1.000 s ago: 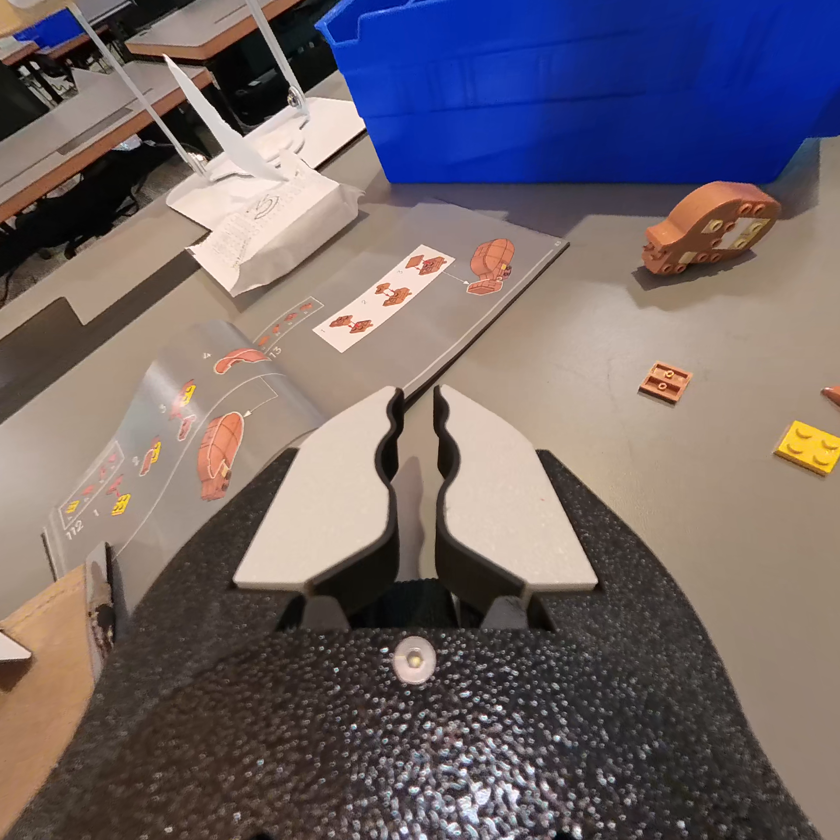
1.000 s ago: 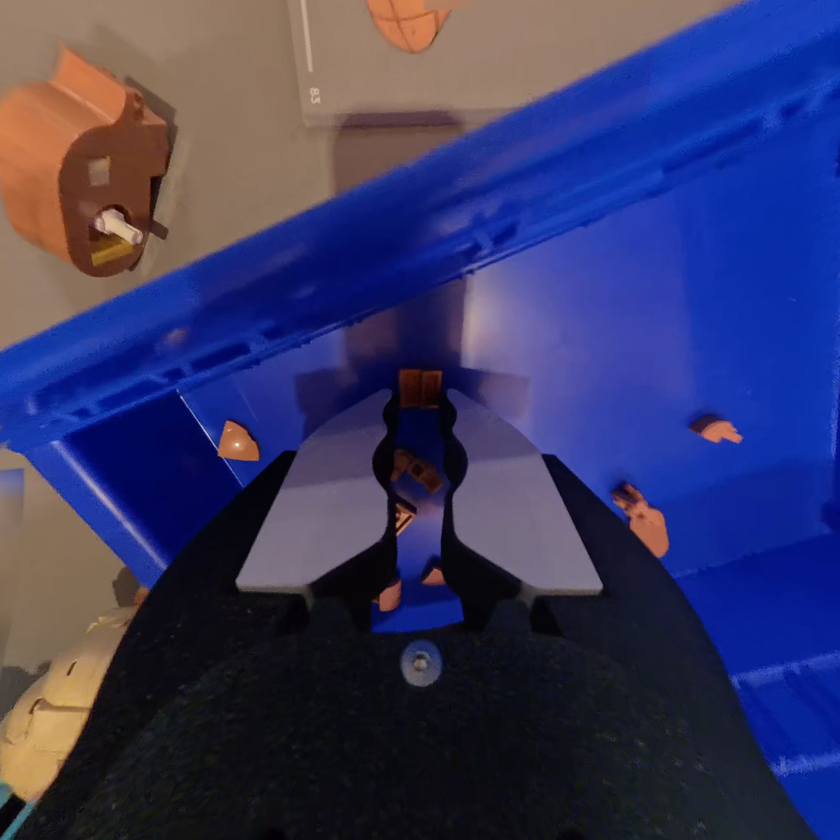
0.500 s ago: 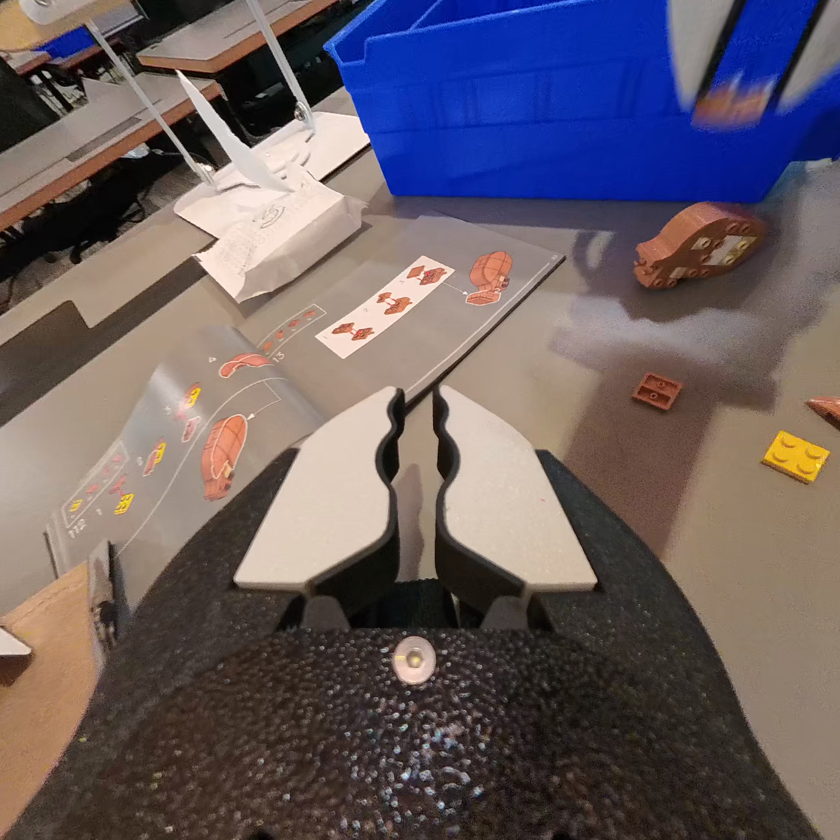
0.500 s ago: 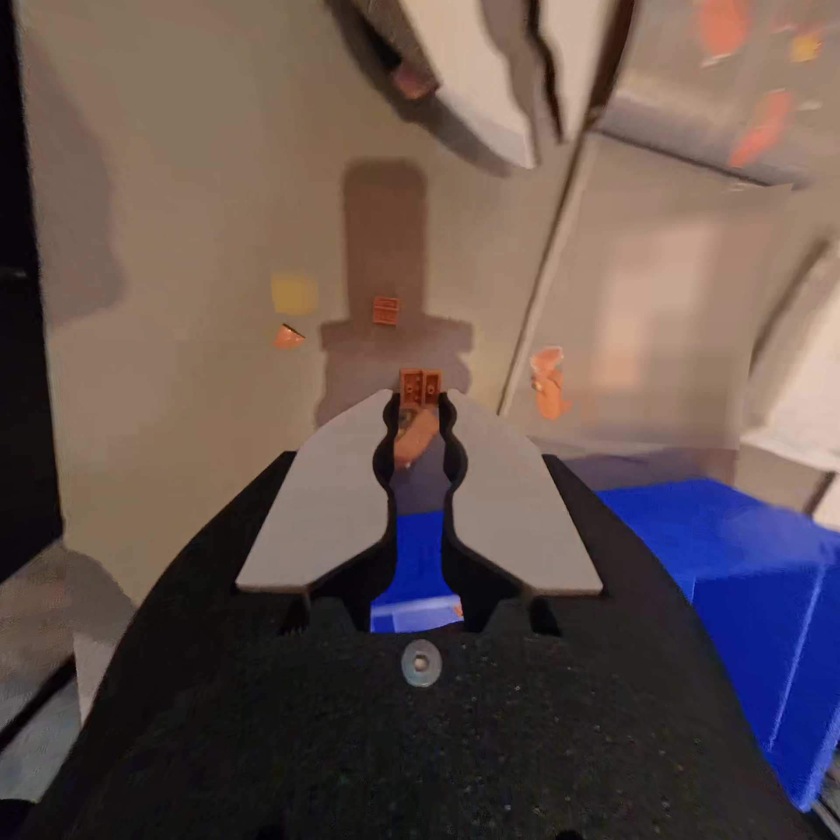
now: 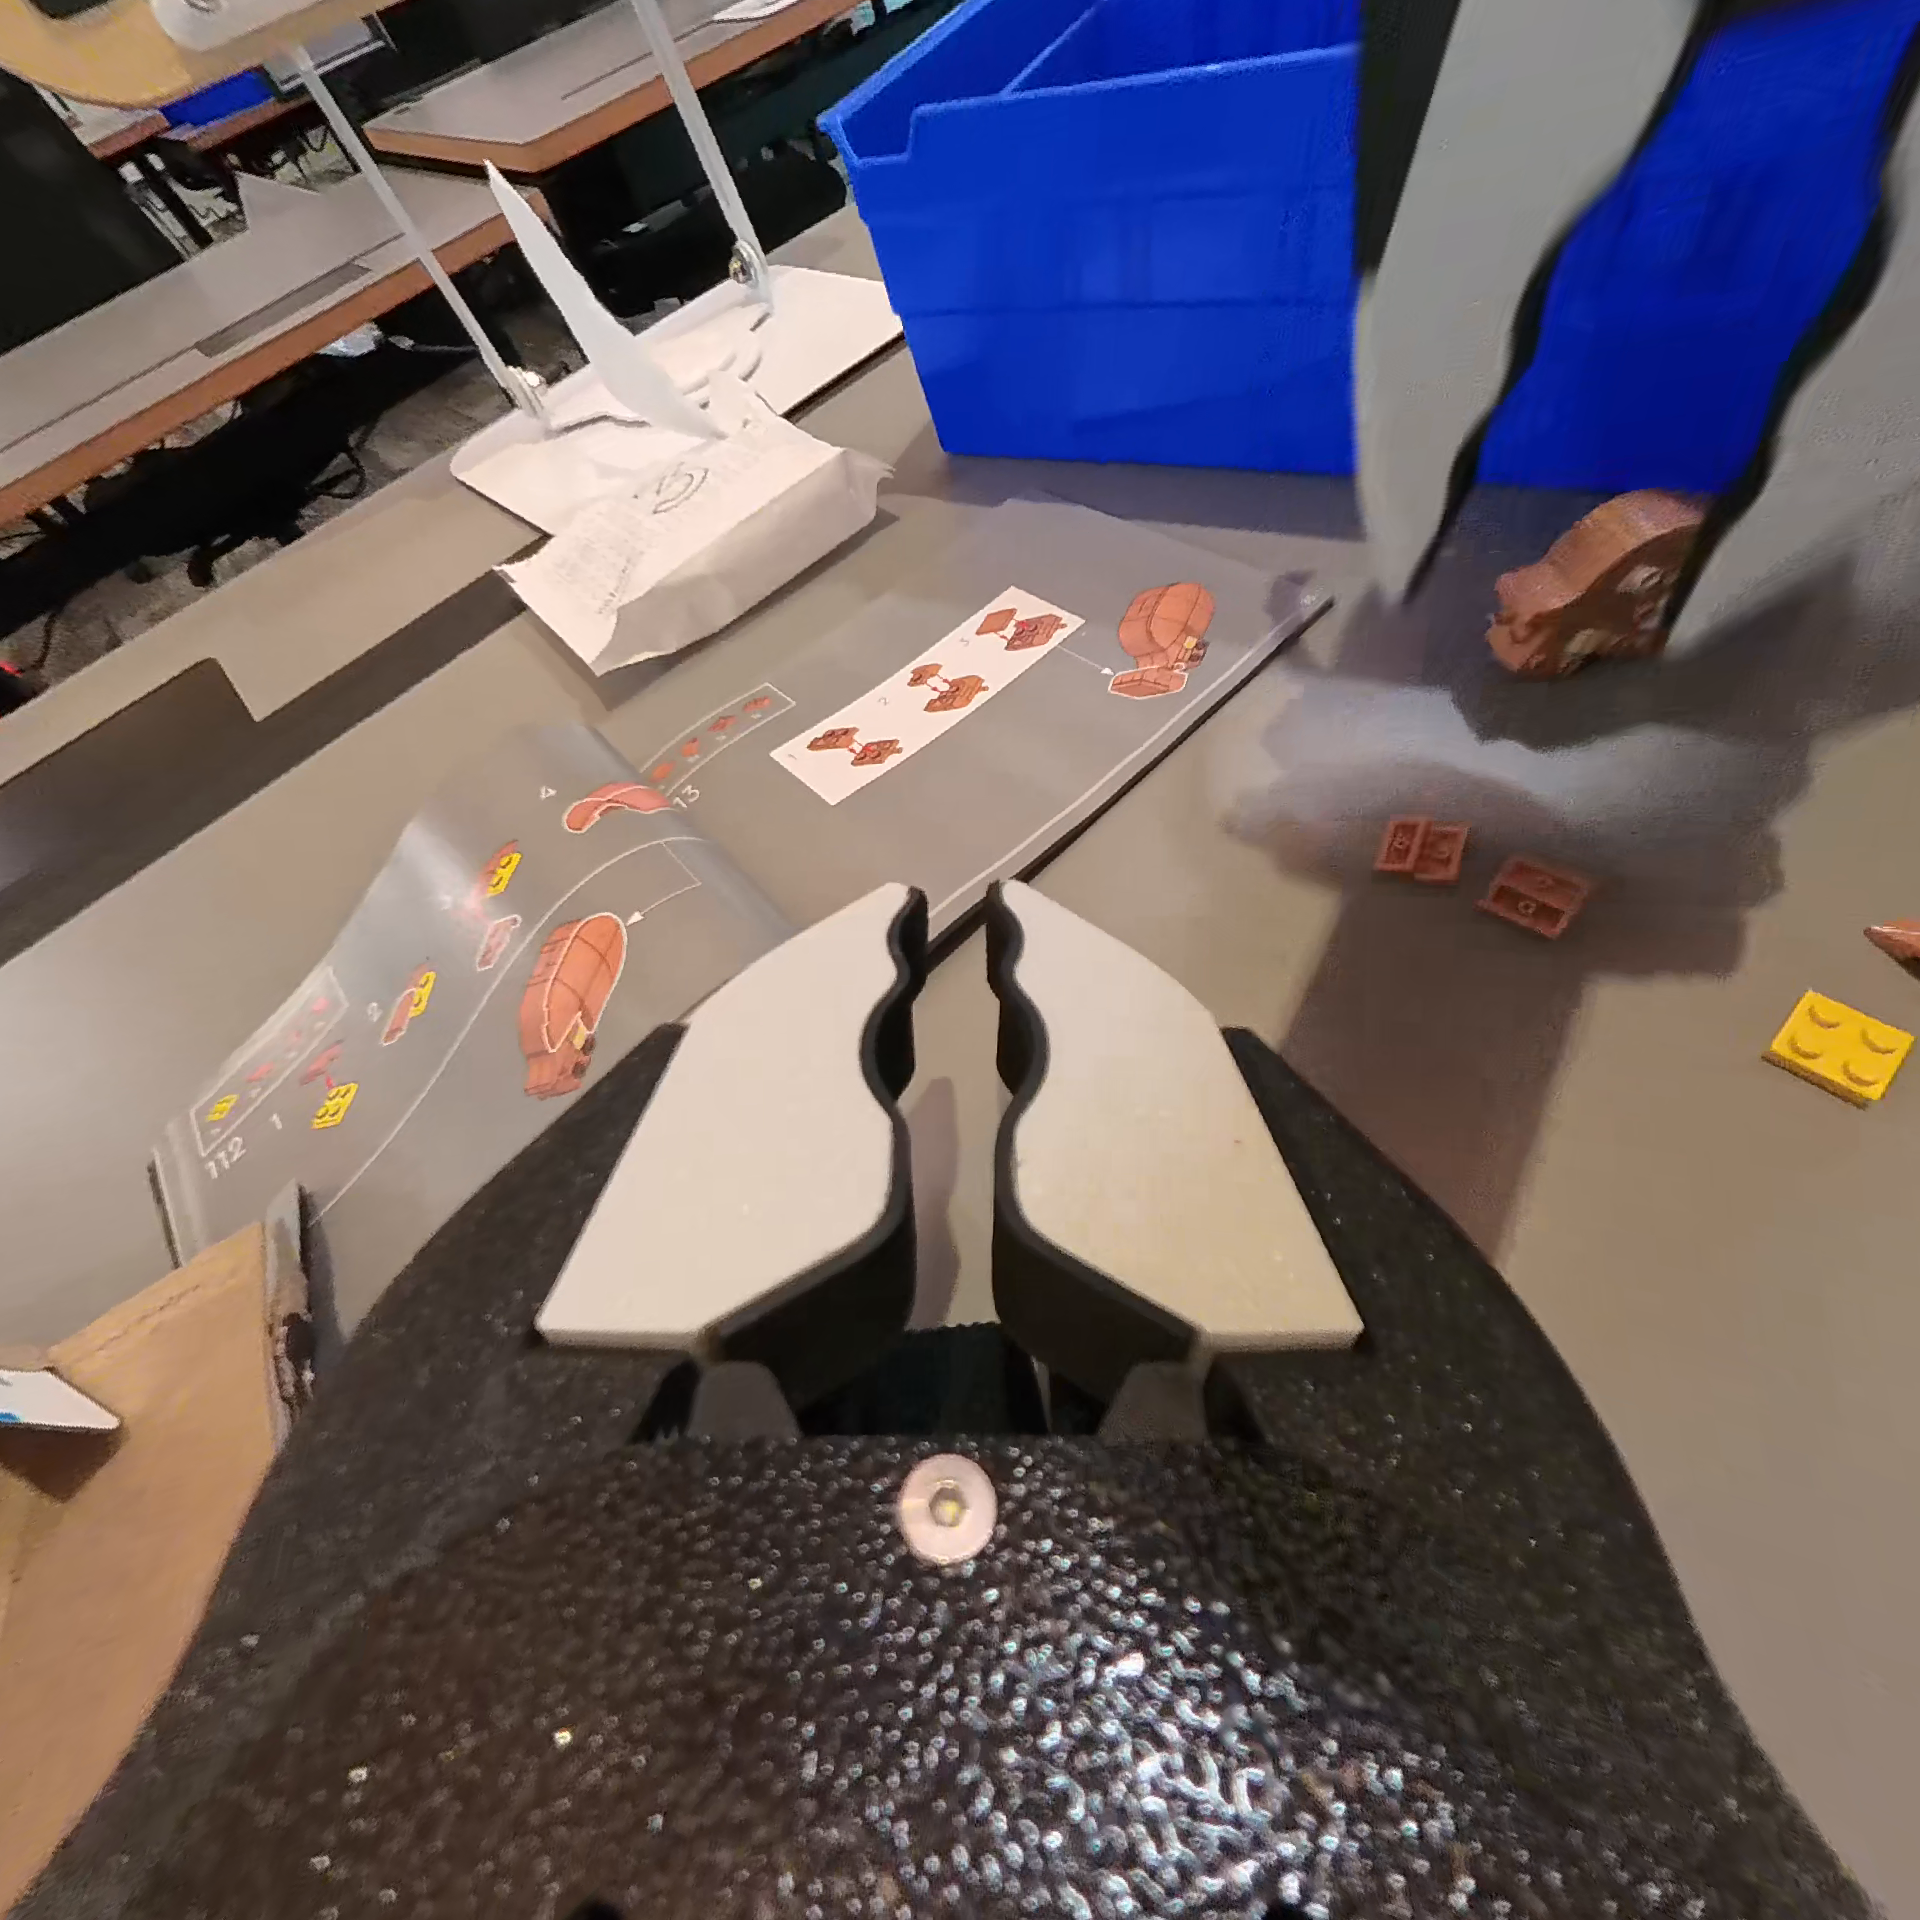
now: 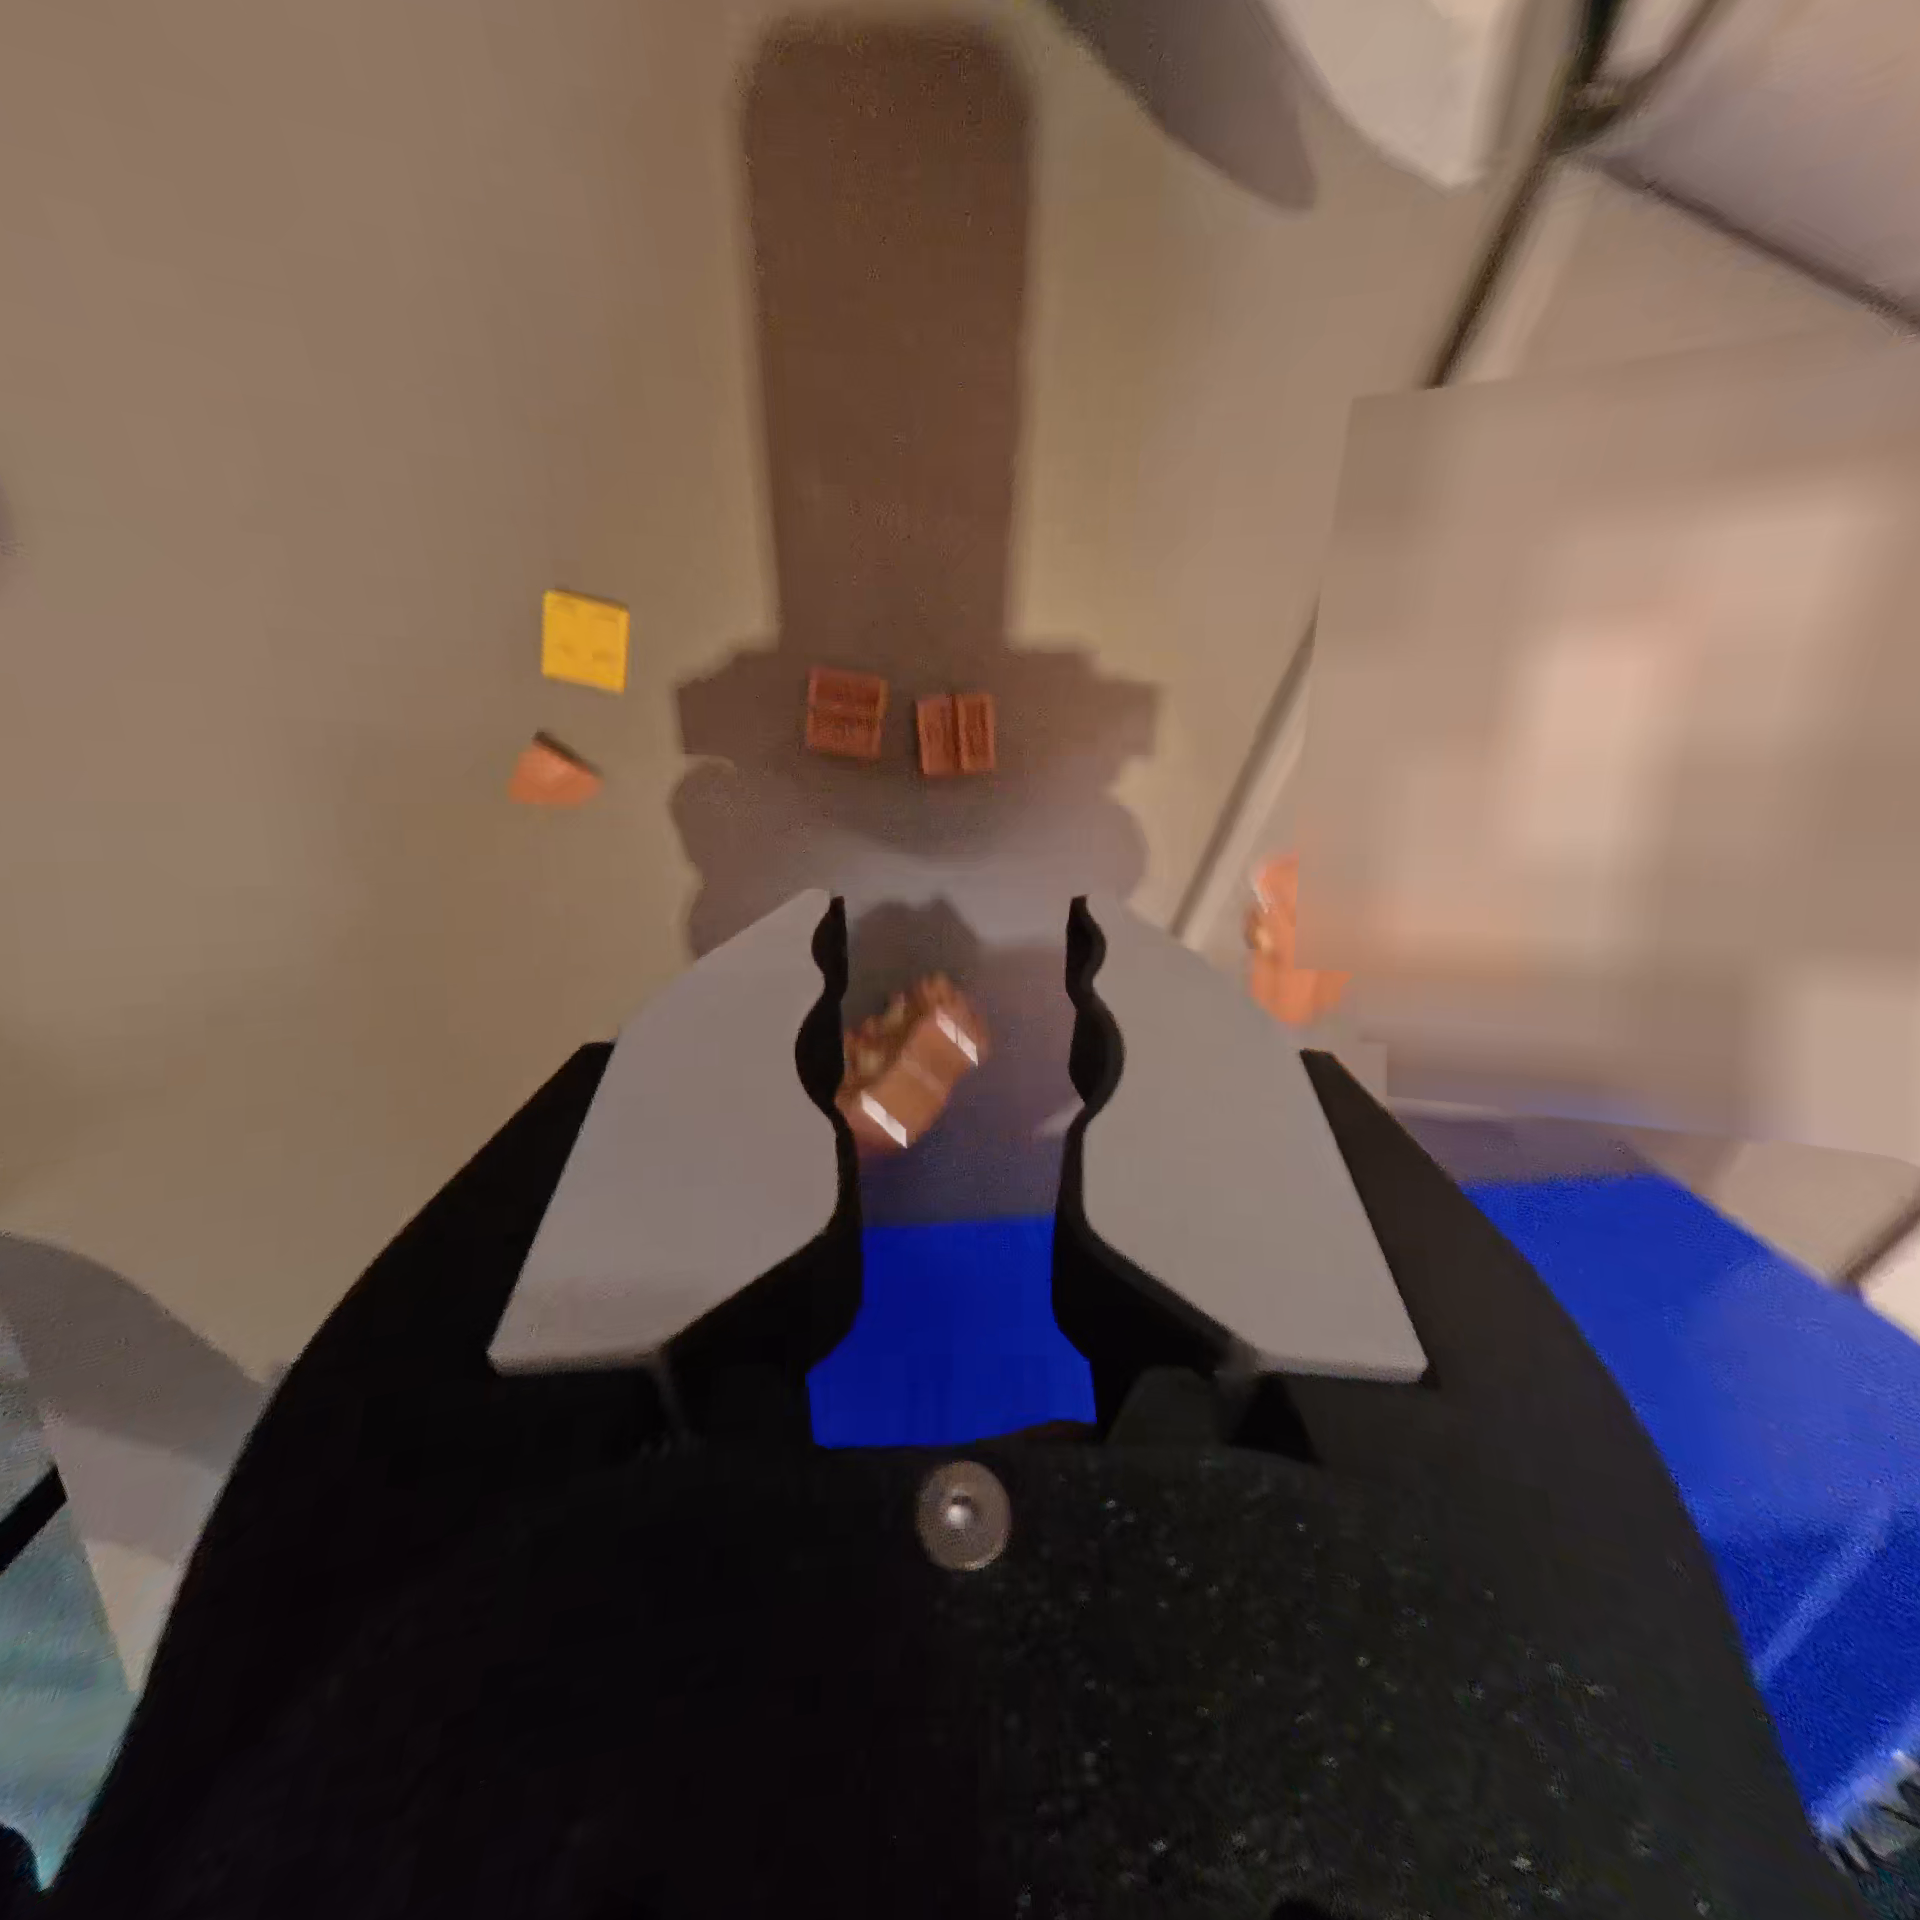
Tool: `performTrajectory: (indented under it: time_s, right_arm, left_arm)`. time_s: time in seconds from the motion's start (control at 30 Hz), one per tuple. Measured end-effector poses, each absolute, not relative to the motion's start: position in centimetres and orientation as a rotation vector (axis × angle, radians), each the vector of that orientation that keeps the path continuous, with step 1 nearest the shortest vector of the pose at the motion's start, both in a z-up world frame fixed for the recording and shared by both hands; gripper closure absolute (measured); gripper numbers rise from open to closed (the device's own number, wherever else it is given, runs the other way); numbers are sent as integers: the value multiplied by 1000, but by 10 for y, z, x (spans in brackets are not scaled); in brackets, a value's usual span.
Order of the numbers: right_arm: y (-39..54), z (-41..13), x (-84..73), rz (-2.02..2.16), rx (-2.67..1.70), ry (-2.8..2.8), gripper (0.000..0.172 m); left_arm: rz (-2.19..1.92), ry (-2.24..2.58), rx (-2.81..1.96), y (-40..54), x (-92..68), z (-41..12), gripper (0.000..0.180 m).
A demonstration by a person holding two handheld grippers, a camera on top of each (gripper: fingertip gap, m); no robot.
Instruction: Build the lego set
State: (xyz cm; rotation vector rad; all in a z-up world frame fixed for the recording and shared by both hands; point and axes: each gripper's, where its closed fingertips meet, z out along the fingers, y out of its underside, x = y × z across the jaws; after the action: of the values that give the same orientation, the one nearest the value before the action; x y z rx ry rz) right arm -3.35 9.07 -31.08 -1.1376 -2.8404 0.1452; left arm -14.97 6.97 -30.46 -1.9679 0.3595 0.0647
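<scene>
My right gripper (image 6: 956,914) hangs open above the grey table (image 6: 312,416); nothing is pressed between its pads. Beyond its tips two small brown plates lie side by side, one on the right (image 6: 956,732) and one on the left (image 6: 844,724). A rounded brown assembly (image 6: 909,1060) lies on the table below the open fingers. In the left wrist view the right gripper (image 5: 1548,561) shows blurred at the upper right, above the assembly (image 5: 1590,592) and the two plates (image 5: 1421,850) (image 5: 1532,896). My left gripper (image 5: 951,904) hovers over the booklet's edge, its pads a narrow slit apart and empty.
The open instruction booklet (image 5: 935,727) lies left of the plates. A blue bin (image 5: 1122,260) stands behind it. A yellow plate (image 5: 1837,1044) and a brown wedge piece (image 6: 551,774) lie to the side. A white paper bag (image 5: 686,520) and cardboard (image 5: 104,1455) lie at the left. Across from one pair of fingers to the other is roughly 12 cm. The yellow plate (image 5: 1837,1044) sits 8 cm or so from the ends of my right fingers. The right camera catches it too, in the right wrist view (image 6: 584,641).
My right gripper came out of the blue bin shut on a small brown plate, swung over the table and opened. The plate now lies beside the other one. The left gripper barely moved.
</scene>
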Motion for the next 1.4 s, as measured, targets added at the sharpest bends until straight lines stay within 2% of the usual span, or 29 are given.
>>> performTrajectory:
  time_s: [0.1, 0.17, 0.23, 0.33, 0.47, 0.57, 0.67, 0.83, 1.23, 1.33, 1.4]
  right_arm:
    - [121, -246, -13, 314, -1197, -2620, 135]
    - [158, -221, 10, 328, -1288, -2483, 140]
    - [193, -233, 42, 252, -1422, -2477, 139]
    - [228, -289, 80, 40, -1573, -2563, 131]
    - [255, -332, 93, -128, -1514, -2638, 134]
    - [247, -335, 84, 49, -1516, -2647, 148]
    - [234, -334, 83, 154, -1278, -2760, 157]
    - [239, -347, 80, 80, -1106, -2836, 144]
    - [249, -357, 73, 59, -956, -2956, 137]
    - [248, -358, 73, 63, -968, -2967, 141]
    - [247, -358, 72, 76, -981, -2964, 152]
  left_arm:
    - [64, 357, -1960, 70, -149, -303, 171]
    - [52, 348, -1957, 70, -150, -302, 171]
    - [39, 344, -1962, 72, -149, -304, 171]
    - [43, 345, -1987, 74, -150, -310, 171]
    - [76, 348, -1990, 77, -152, -311, 171]
    - [87, 334, -1986, 78, -154, -310, 171]
    - [80, 326, -1990, 78, -155, -310, 171]
    - [77, 348, -1998, 78, -152, -312, 171]
    - [77, 368, -1988, 77, -150, -311, 170]
    - [76, 369, -1985, 77, -150, -311, 171]
    - [76, 369, -1987, 77, -150, -311, 170]
